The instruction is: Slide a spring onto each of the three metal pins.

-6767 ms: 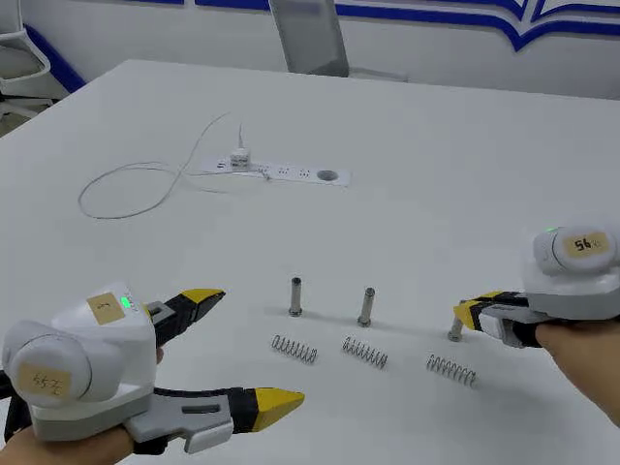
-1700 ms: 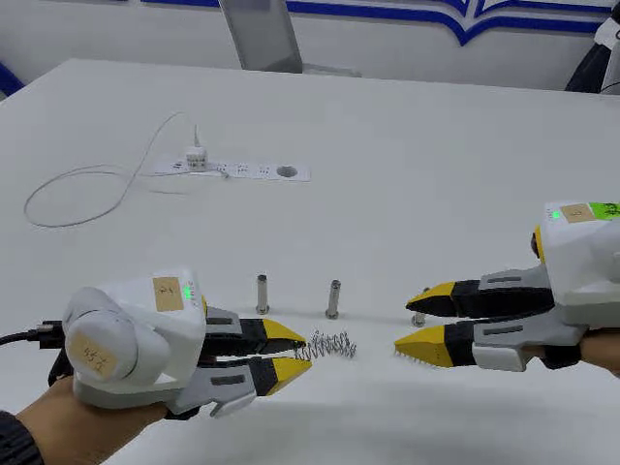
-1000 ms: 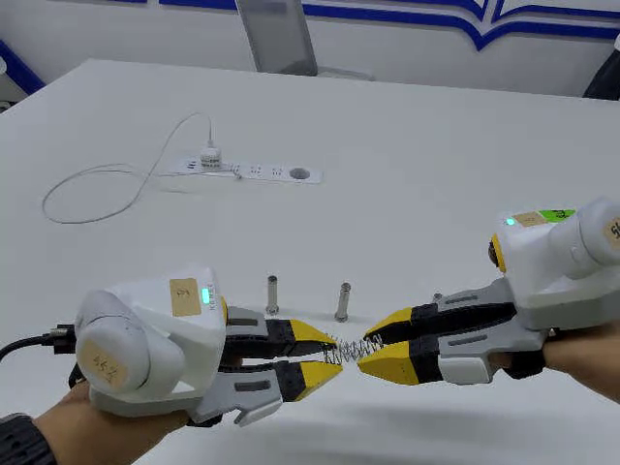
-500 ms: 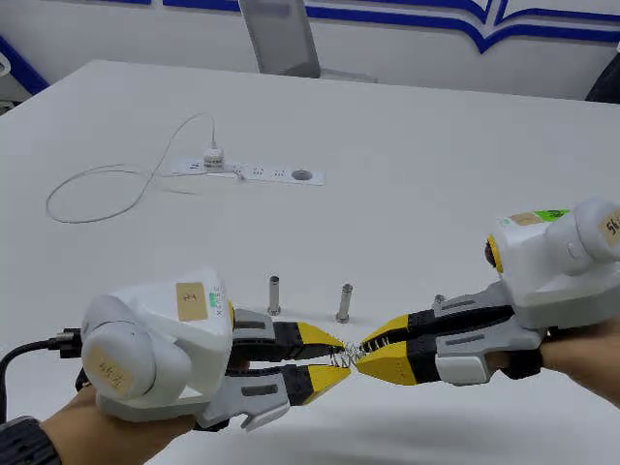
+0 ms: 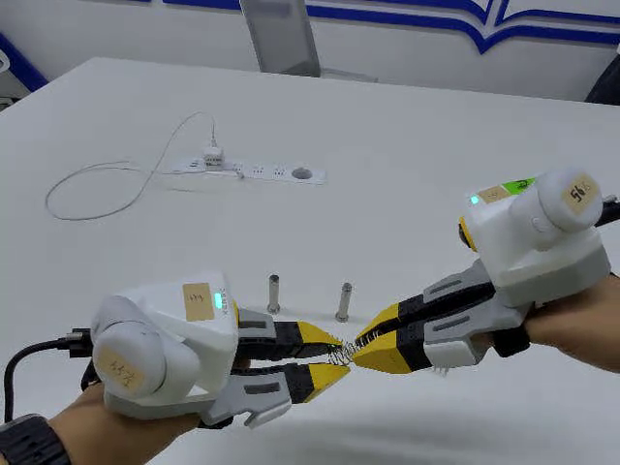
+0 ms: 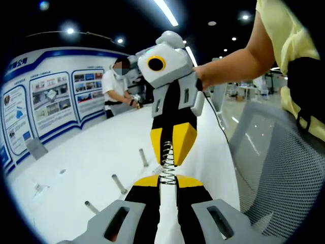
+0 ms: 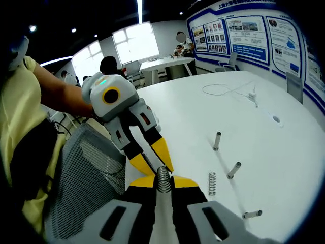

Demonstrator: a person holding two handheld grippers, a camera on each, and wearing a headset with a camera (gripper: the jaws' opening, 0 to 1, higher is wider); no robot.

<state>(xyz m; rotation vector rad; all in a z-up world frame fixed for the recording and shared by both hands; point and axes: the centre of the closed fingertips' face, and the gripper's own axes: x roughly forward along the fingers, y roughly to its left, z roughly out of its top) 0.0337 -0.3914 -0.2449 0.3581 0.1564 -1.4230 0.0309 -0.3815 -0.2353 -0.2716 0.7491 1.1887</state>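
Note:
A small metal spring (image 5: 341,356) hangs above the white table between both grippers. My left gripper (image 5: 329,356) comes in from the lower left and is shut on one end of it. My right gripper (image 5: 362,349) meets it tip to tip and is shut on the other end. In the left gripper view the spring (image 6: 166,161) runs from my left gripper (image 6: 167,179) up to the right gripper's fingertips (image 6: 173,144). Two upright pins (image 5: 273,291) (image 5: 344,300) stand just behind the tips. Three pins (image 7: 217,141) (image 7: 234,170) (image 7: 252,214) and a second spring (image 7: 212,183) appear in the right gripper view.
A white power strip (image 5: 271,172) with a looping cable (image 5: 107,184) lies on the table farther back. A grey chair (image 5: 291,34) stands at the far edge. A mesh chair (image 6: 274,152) is beside the table, and people stand in the background.
The right gripper has rolled, its body lifting while its tips stay on the spring. The two grippers' tips have closed in, so less spring shows between them.

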